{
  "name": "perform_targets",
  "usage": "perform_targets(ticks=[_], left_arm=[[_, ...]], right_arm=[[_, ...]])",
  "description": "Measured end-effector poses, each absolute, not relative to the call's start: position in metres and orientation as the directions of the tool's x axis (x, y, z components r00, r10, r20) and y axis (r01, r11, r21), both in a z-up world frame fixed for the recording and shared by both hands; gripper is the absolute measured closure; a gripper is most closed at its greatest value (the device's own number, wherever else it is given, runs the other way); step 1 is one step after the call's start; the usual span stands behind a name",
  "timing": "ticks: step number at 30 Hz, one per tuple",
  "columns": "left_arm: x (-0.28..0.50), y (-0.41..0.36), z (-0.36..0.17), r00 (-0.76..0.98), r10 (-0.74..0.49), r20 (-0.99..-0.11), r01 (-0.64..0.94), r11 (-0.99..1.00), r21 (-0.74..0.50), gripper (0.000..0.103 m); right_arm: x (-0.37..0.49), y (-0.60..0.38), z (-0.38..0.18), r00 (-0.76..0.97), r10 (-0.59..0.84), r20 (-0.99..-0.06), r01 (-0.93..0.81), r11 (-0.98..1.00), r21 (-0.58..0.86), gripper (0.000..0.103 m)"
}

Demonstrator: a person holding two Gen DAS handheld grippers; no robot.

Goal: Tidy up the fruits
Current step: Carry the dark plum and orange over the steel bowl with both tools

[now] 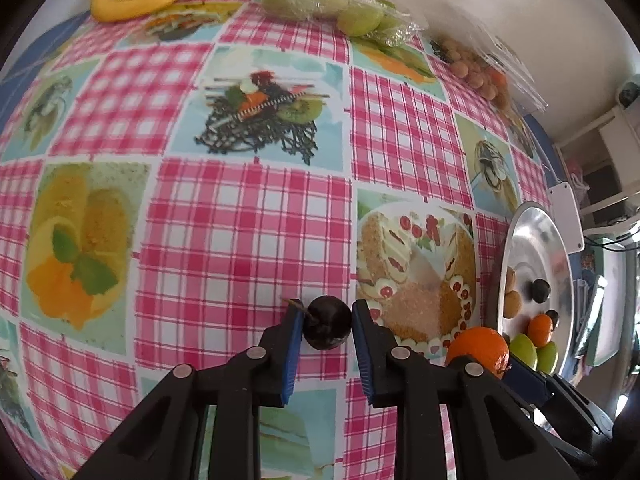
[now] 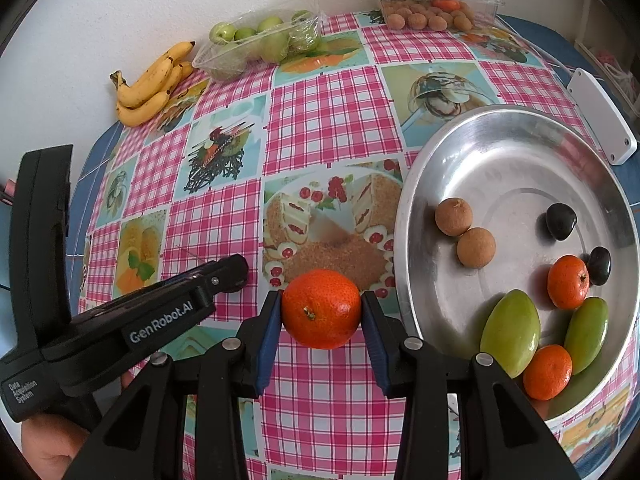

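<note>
The left gripper [image 1: 326,326] pinches a small, glossy, near-black round fruit [image 1: 327,328] with a thin stem between its blue-padded fingers [image 1: 294,344], low at the centre of the left wrist view, just above the table [image 1: 240,220], whose smooth cloth is printed in pink gingham and dessert pictures. The right gripper [image 2: 322,312] has its fingers [image 2: 267,332] pressed on a mandarin [image 2: 322,308], bright orange with dimpled skin and a small green stem scar, at lower centre of the right wrist view. Just right of it sits a wide, shallow, brushed-metal bowl [image 2: 500,140] holding two rough tan round fruits [image 2: 454,217], two dark glossy ones [image 2: 561,221], two smooth green ovals [image 2: 511,332] and two more mandarins [image 2: 568,282]. Along the upper edge, against the white wall, lie a bunch of speckled bananas [image 2: 154,82], a crinkled clear tray of green fruits [image 2: 260,40] and a clear lidded box of tan fruits [image 2: 430,12]; a white flat plastic device [image 2: 602,116] lies at the right. The right view shows the left gripper's black body from the side, hiding its dark fruit; the left view sees the bowl only edge-on at the right margin.
</note>
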State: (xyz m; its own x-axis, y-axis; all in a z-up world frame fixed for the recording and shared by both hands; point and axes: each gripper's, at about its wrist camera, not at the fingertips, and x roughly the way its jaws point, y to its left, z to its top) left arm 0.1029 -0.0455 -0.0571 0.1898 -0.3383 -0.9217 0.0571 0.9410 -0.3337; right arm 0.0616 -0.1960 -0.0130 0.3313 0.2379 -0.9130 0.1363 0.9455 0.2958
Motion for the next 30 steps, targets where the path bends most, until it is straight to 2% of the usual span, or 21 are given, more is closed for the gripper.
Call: perform_targets(ticks=[8, 21, 30], left_arm=[[0.100, -0.044, -0.053, 0.199, -0.330, -0.923, 0.064, 0.944, -0.324, 0.077], [0.099, -0.044, -0.013, 0.287, -0.357, -0.889, 0.084, 0.934, -0.348, 0.078], [0.090, -0.062, 0.003, 0.303, -0.383, -0.872, 0.151, 0.923, -0.353, 0.078]], right_arm=[[0.061, -0.196, -0.012, 0.335, 0.242, -0.911, 0.135, 0.944, 0.300, 0.062], [0.058, -0.208, 0.002, 0.384, 0.269, -0.883, 0.154, 0.925, 0.348, 0.062], [0.051, -0.253, 0.014, 0.445, 0.247, -0.861, 0.257, 0.885, 0.387, 0.062]])
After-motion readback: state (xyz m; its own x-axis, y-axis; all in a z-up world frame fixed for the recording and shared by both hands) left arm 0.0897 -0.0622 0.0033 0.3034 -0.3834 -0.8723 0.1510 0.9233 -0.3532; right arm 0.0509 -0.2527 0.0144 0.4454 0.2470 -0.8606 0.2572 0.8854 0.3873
